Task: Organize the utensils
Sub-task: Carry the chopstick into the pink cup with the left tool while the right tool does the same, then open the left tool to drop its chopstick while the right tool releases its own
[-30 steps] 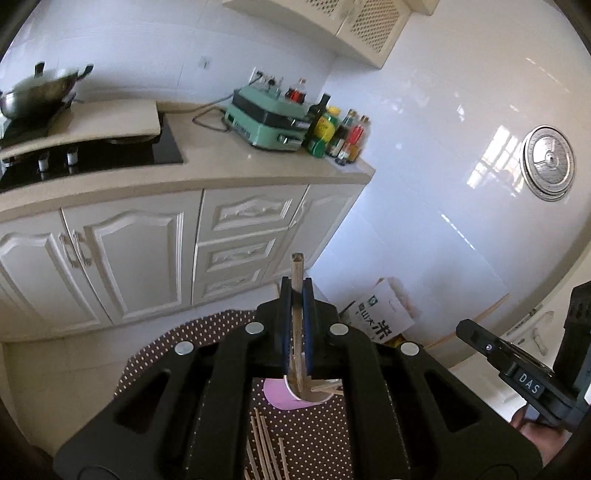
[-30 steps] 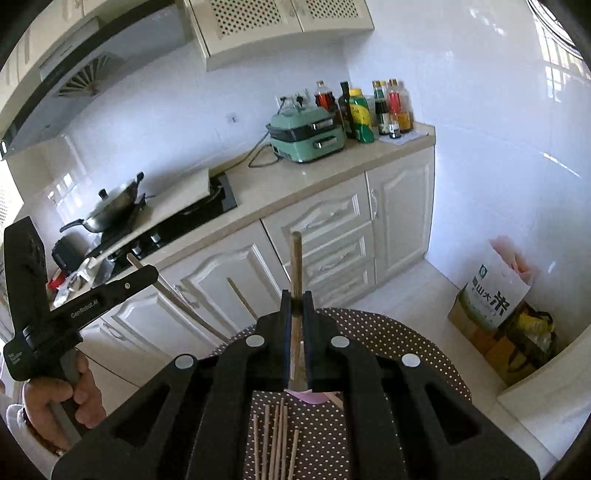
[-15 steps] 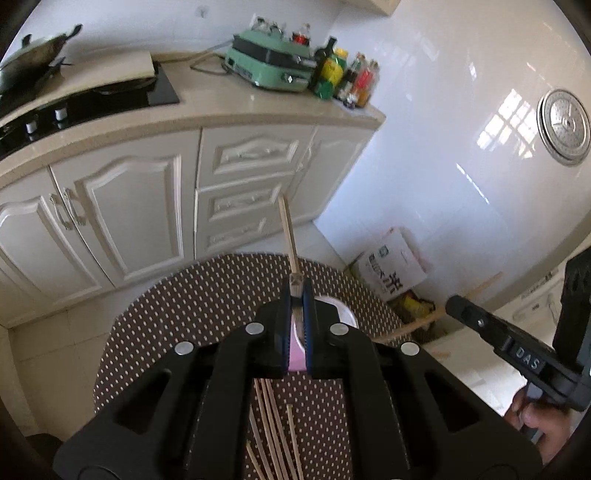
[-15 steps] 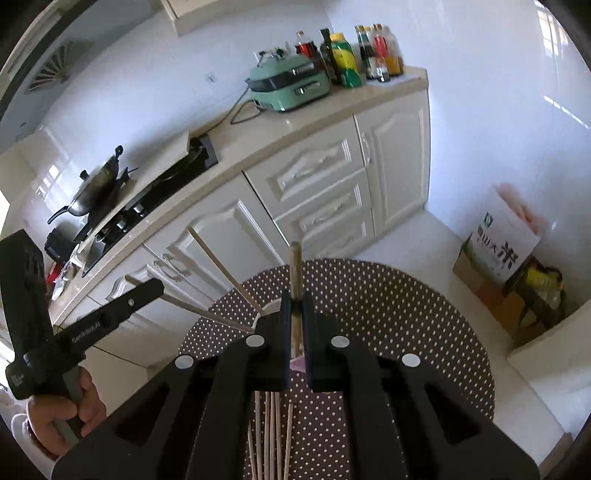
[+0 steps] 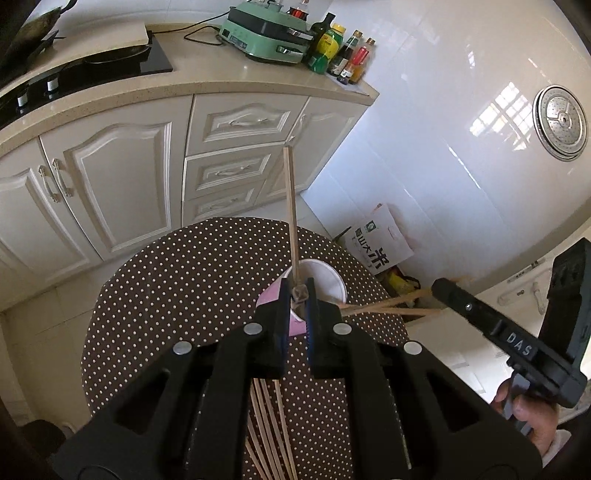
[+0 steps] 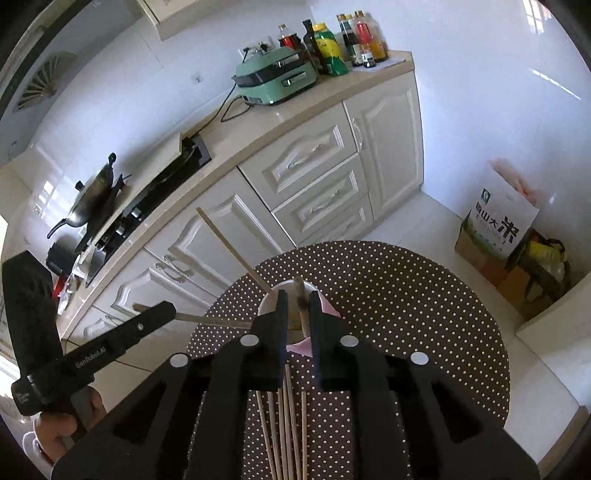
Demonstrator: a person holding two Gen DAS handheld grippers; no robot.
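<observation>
A pink and white paper cup (image 5: 319, 282) stands on the round brown dotted table (image 5: 177, 295). My left gripper (image 5: 297, 295) is just above the cup's rim, jaws slightly parted around the end of a wooden chopstick (image 5: 291, 206) that stands in the cup. My right gripper (image 6: 297, 306) is over the same cup (image 6: 325, 306), jaws slightly parted, with a chopstick (image 6: 301, 302) between them leaning on the right finger. Another chopstick (image 6: 232, 249) sticks out of the cup to the left. Several loose chopsticks (image 6: 284, 424) lie on the table under both grippers.
White kitchen cabinets (image 5: 122, 177) and a counter with a green appliance (image 5: 266, 31), bottles (image 5: 340, 51) and a hob stand behind the table. A rice bag (image 6: 498, 221) sits on the floor at the right. The other gripper shows at each view's side (image 5: 498, 332).
Both grippers have dropped toward the cup with their chopsticks and tilted downward. Both jaws have parted a little, and the chopsticks now stand in the cup.
</observation>
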